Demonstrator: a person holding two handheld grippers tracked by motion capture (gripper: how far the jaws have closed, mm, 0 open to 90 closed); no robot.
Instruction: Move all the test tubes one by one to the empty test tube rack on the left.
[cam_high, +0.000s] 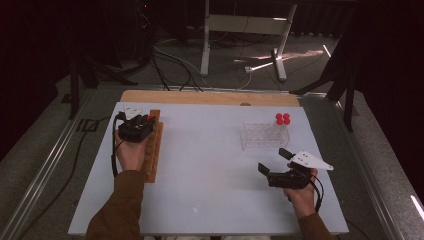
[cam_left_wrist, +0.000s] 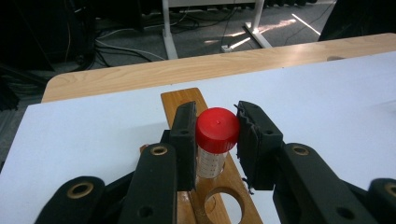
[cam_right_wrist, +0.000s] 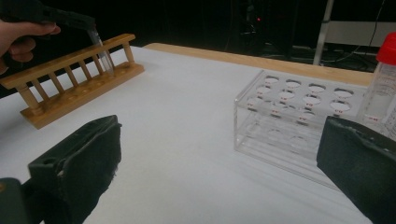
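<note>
Now my left gripper (cam_left_wrist: 217, 140) grasps a red-capped tube (cam_left_wrist: 216, 140) between its jaws, over the wooden rack (cam_left_wrist: 187, 100); my right gripper (cam_right_wrist: 219, 177) gapes wide before the clear rack (cam_right_wrist: 299, 121).

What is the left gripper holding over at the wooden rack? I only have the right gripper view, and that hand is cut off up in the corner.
Observer: The left gripper is shut on the red cap of a clear graduated tube, with one jaw on each side of the cap.
Operator: Any free holes near it?
Observer: Yes, the wooden rack has an empty hole right next to the tube, on the near side.
Operator: How many tubes are in the clear rack?
Observer: The high view shows four red caps clustered at the right end of the clear rack.
</note>
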